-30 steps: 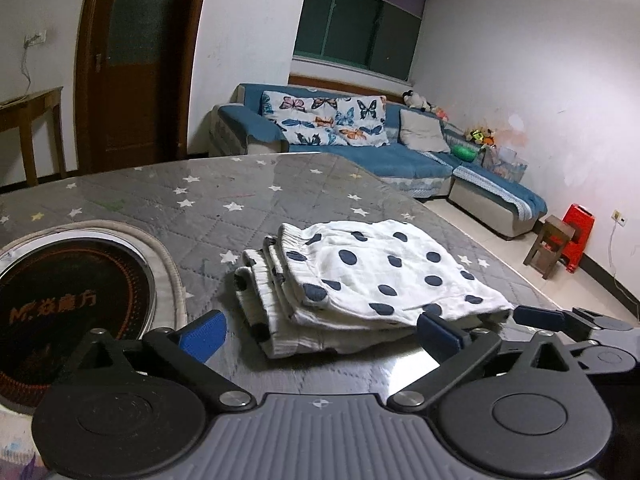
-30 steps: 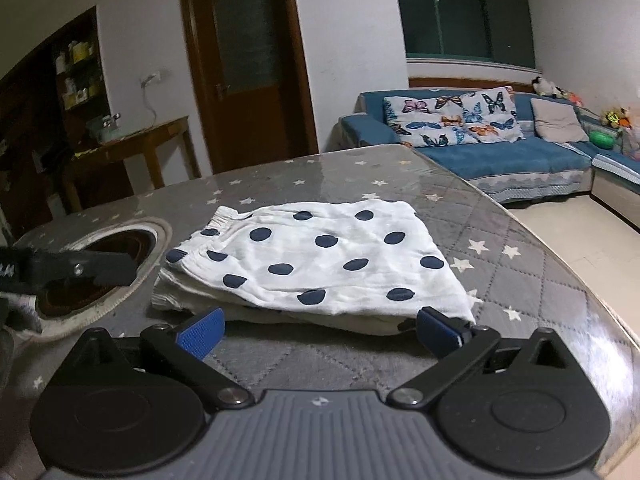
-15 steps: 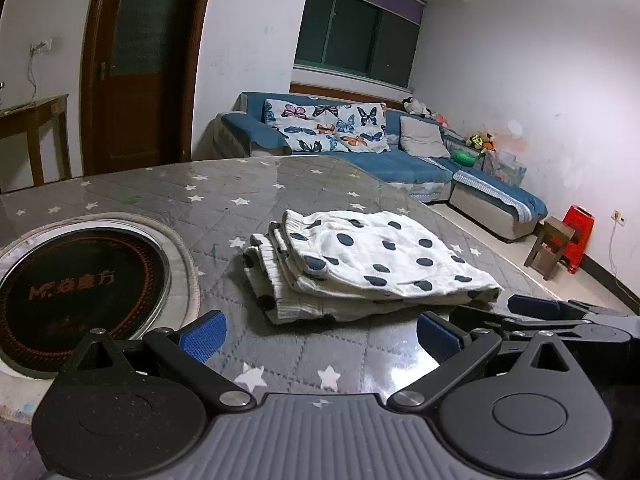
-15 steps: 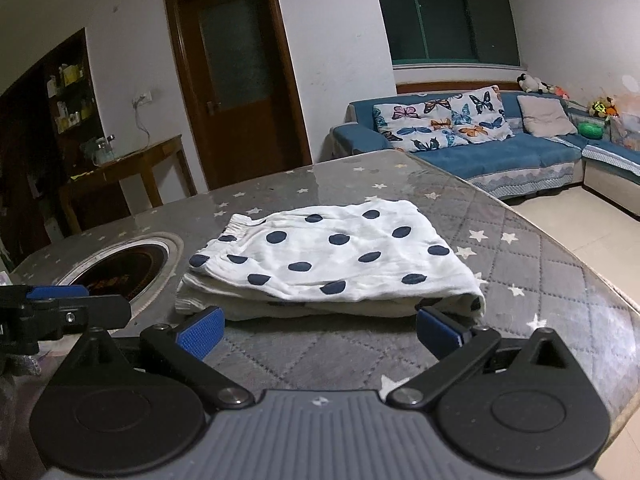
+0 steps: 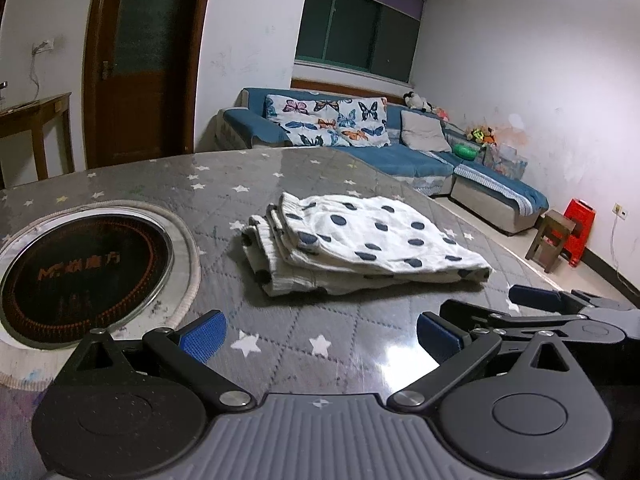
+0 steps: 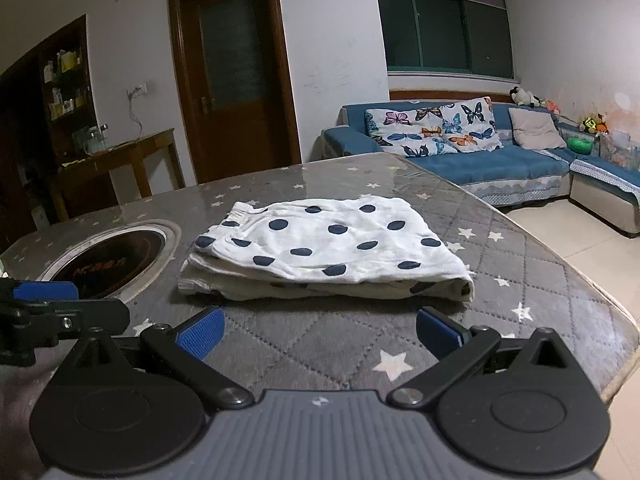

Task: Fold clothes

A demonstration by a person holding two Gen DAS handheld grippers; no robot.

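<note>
A white garment with dark blue dots (image 5: 356, 244) (image 6: 324, 248) lies folded in a flat stack on the grey star-print table (image 5: 280, 184) (image 6: 540, 264). My left gripper (image 5: 320, 334) stands open, a short way in front of the stack, with nothing between its blue pads. My right gripper (image 6: 318, 332) is open too, just short of the near edge of the folded garment. In the left wrist view the right gripper's fingers (image 5: 536, 300) show at the right. In the right wrist view the left gripper's finger (image 6: 44, 292) shows at the left.
A round black cooktop (image 5: 80, 268) (image 6: 108, 264) is set into the table left of the garment. The table's edge (image 6: 616, 320) curves close on the right. Behind are a blue sofa (image 5: 400, 148), a brown door (image 6: 232, 80), a wooden side table (image 6: 120, 160) and a red stool (image 5: 578, 228).
Both grippers have pulled back from the folded garment toward the near side of the table, so the stack now looks smaller and farther off. Both stay open.
</note>
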